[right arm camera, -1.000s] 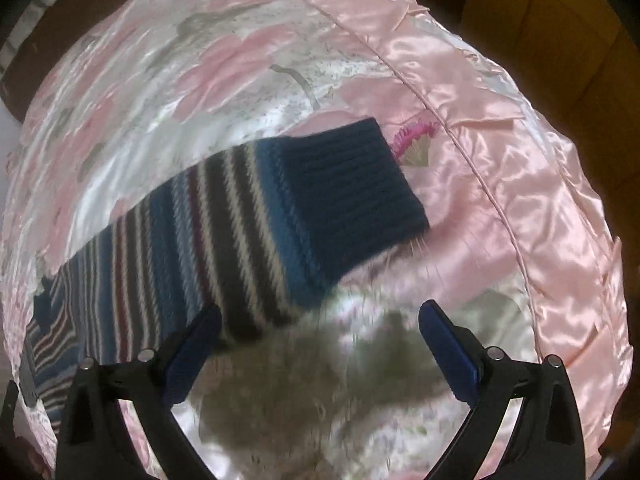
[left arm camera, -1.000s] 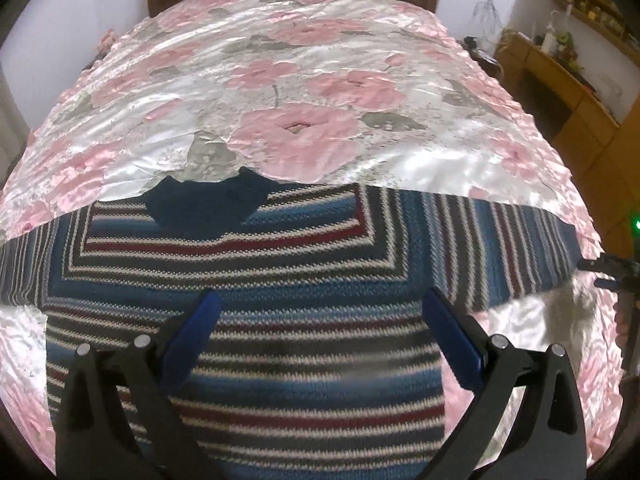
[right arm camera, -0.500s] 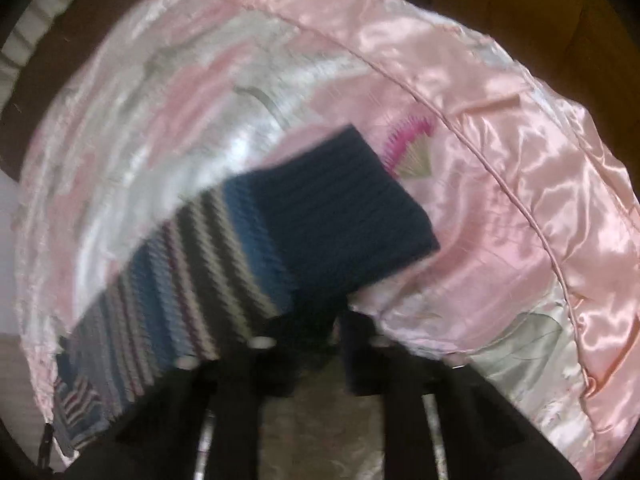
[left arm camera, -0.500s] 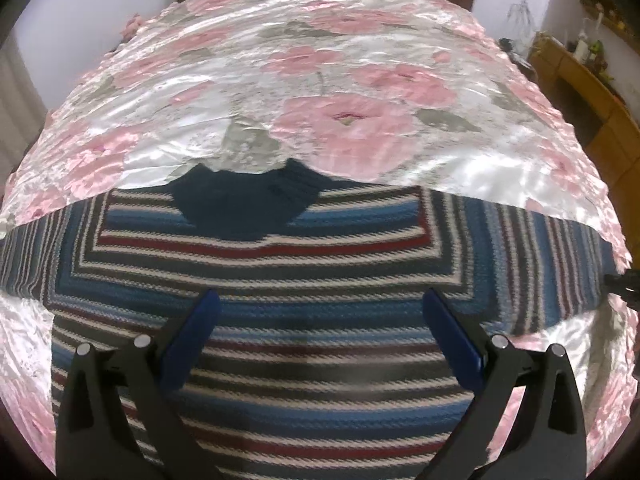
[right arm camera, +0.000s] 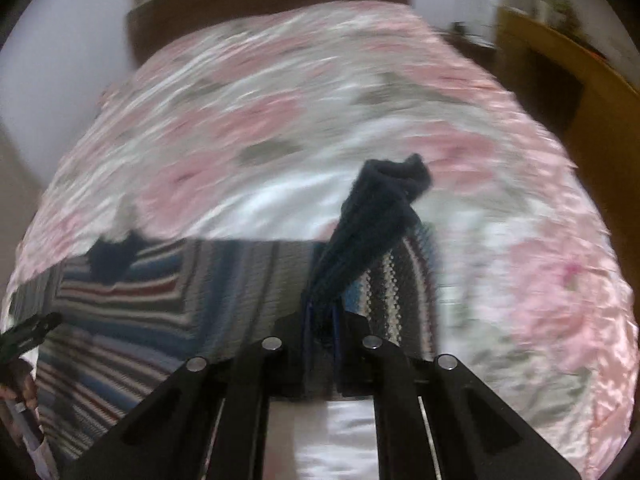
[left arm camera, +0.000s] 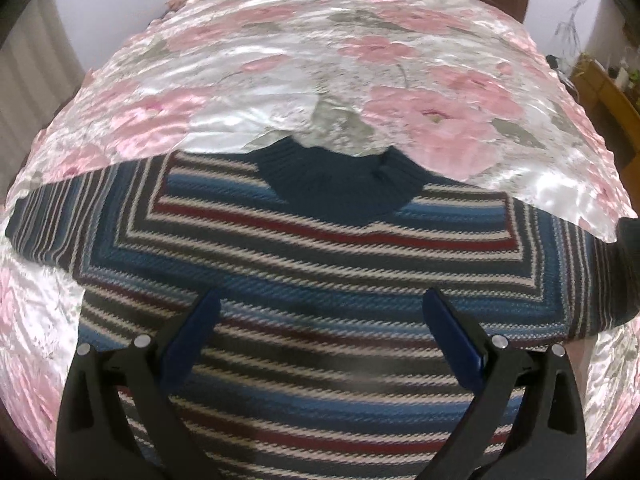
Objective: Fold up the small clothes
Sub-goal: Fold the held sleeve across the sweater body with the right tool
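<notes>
Left wrist view: my left tool [left arm camera: 320,336] hung with its jaws wide apart above the chest of the one sweater [left arm camera: 320,280], which lay flat on the bed [left arm camera: 320,60], collar [left arm camera: 340,184] away from me, sleeves running left and right.

Right wrist view: my right tool [right arm camera: 320,324] was clamped on the right cuff [right arm camera: 380,208], lifted off the bed; the sweater's body lay to its left, so the fold looked to run leftward.
</notes>
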`<state>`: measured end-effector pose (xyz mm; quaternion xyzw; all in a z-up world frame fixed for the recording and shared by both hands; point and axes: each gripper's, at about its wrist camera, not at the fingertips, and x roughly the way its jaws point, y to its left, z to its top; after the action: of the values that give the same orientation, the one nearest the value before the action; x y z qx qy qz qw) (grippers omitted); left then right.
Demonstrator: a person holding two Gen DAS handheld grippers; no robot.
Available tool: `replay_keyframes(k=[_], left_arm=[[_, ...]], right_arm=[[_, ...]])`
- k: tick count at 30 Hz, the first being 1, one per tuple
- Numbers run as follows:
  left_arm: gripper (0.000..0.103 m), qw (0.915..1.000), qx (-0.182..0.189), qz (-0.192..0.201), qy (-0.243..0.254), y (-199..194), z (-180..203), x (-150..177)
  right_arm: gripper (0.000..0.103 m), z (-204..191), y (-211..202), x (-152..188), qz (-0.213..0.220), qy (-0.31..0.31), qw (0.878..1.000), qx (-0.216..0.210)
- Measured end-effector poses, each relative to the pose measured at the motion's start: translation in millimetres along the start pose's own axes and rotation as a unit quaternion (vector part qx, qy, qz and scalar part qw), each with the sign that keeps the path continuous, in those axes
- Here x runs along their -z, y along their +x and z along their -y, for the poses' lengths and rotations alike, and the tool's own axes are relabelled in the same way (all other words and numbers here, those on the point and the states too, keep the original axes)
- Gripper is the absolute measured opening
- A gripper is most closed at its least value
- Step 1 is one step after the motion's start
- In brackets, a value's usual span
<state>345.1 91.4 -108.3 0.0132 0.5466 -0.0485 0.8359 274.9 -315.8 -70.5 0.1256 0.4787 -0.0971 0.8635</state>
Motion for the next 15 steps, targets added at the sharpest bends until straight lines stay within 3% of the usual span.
replay_keyframes(k=[9,13,15], left_arm=[[0.100,0.9999,0.007,0.004,-0.006,-4.2,-6.4,-0.2],[0.100,0.9997,0.023,-0.009,-0.006,2.0,3.4,4.1],[0.100,0.9992,0.035,-0.017,-0.002,5.4,10.2,8.0]], right_arm=[[0.009,-122.0,44.2,36.1,-0.037,-0.082,0.993,-0.076],[0.029,-137.2,69.2,53.3,-0.087,-0.088,0.987,-0.103],[0.037,-131.4,63.2,62.4,-0.083,-0.088,0.986,-0.118]])
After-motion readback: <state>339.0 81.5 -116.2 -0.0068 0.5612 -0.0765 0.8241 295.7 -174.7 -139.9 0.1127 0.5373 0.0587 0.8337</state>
